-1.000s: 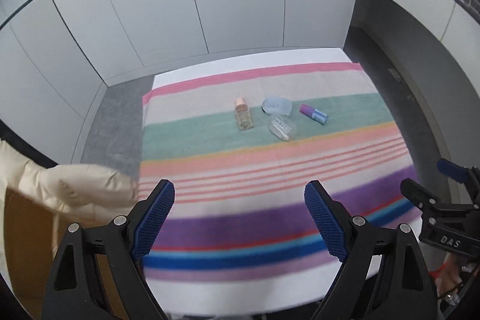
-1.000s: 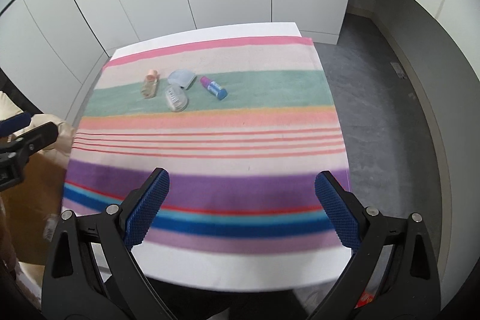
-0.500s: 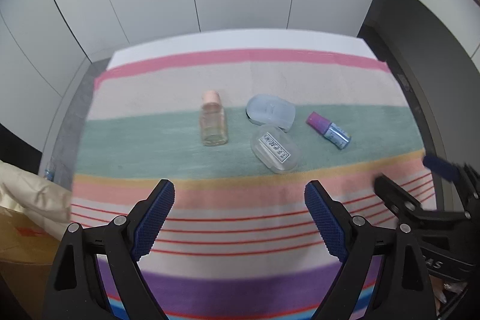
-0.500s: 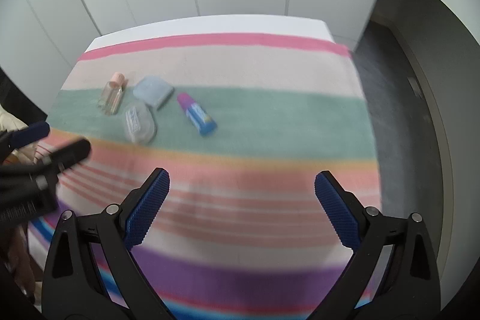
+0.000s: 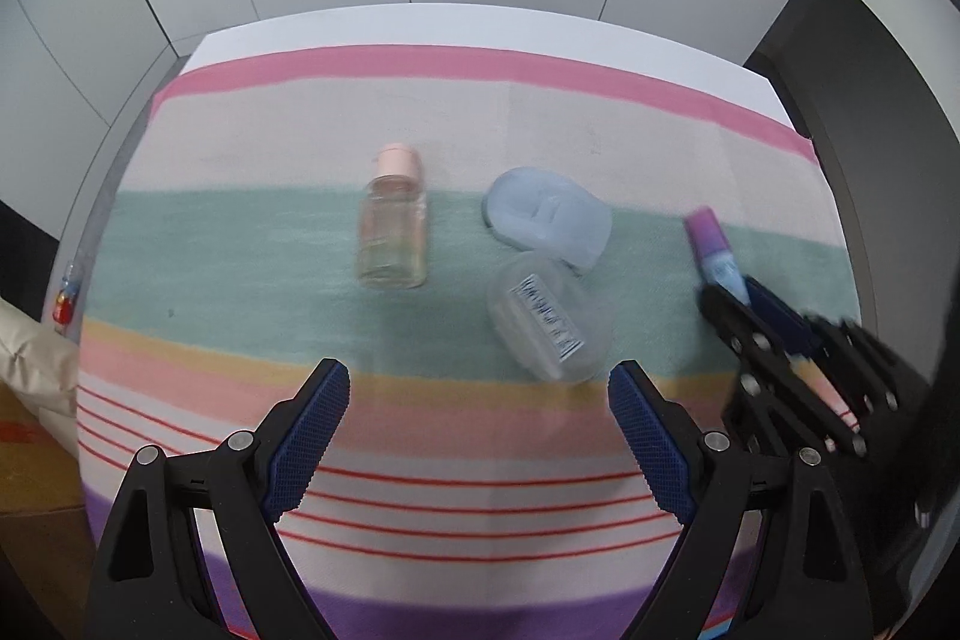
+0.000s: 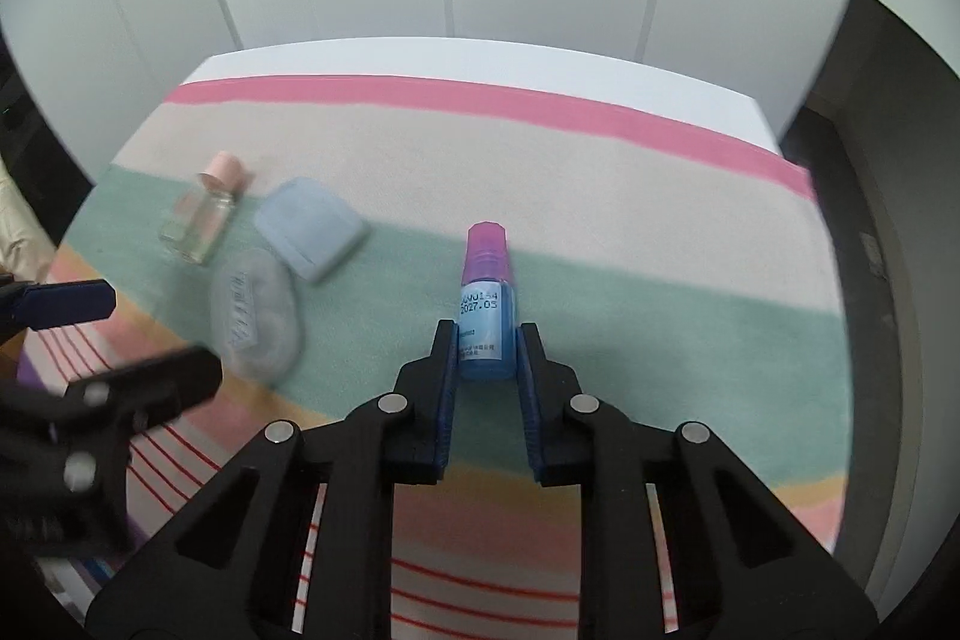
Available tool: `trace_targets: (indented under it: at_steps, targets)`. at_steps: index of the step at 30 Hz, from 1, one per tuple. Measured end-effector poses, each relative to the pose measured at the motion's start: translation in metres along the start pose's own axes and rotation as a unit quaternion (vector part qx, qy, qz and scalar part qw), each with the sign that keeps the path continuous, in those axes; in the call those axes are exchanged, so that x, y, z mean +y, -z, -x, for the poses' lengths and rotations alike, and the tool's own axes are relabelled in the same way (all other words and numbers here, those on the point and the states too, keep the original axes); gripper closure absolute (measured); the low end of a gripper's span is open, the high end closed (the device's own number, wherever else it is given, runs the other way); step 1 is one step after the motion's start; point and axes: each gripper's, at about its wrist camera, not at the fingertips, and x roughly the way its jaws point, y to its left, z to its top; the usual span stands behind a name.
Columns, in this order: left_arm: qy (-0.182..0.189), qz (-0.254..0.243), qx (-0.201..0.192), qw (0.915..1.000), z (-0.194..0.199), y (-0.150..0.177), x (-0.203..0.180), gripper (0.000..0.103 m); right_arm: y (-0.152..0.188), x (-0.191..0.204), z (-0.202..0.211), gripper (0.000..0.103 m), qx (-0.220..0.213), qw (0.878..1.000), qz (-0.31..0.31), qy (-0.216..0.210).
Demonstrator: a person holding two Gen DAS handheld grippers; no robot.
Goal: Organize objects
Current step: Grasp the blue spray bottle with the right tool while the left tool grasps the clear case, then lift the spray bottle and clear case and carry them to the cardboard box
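Bottle (image 5: pixel 393 226) left, two cases (image 5: pixel 546 214) middle, tube (image 6: pixel 486 310) right, all on cloth (image 5: pixel 480 460).

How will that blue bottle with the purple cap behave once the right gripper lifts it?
The blue bottle looks small and rigid, so probably light and unlikely to deform. The right gripper has shut on its lower body, leaving the purple cap end sticking out, so it may pivot slightly. Being round and lying on the striped cloth, it would likely roll if released.
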Motion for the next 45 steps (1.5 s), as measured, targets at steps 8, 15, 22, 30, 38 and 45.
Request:
trace_targets:
  at_steps: [8, 15, 22, 30, 38, 45]
  targets:
    - [-0.037, -0.017, -0.021, 0.9989, -0.027, -0.007, -0.023, 0.055, 0.020, -0.021, 0.026, 0.083, -0.010, 1.000, -0.023, -0.015]
    - [-0.054, -0.038, -0.038, 0.9971, -0.017, 0.000, -0.019, 0.057, 0.021, -0.015, 0.043, 0.083, -0.015, 1.000, -0.021, -0.017]
    - [-0.065, -0.046, -0.064, 0.9948, 0.032, -0.007, -0.006, 0.057, 0.011, -0.008, 0.072, 0.083, -0.019, 0.999, -0.025, -0.016]
    - [-0.072, -0.052, -0.087, 0.9922, 0.102, -0.019, 0.003, 0.057, -0.014, 0.006, 0.132, 0.083, -0.037, 0.999, -0.021, -0.021]
    - [-0.076, -0.047, -0.131, 0.9873, 0.188, -0.026, 0.013, 0.057, -0.042, 0.021, 0.201, 0.083, -0.066, 0.998, -0.014, -0.016]
    - [-0.072, -0.042, -0.164, 0.9829, 0.256, -0.027, 0.011, 0.057, -0.058, 0.029, 0.261, 0.083, -0.089, 0.996, -0.017, -0.002]
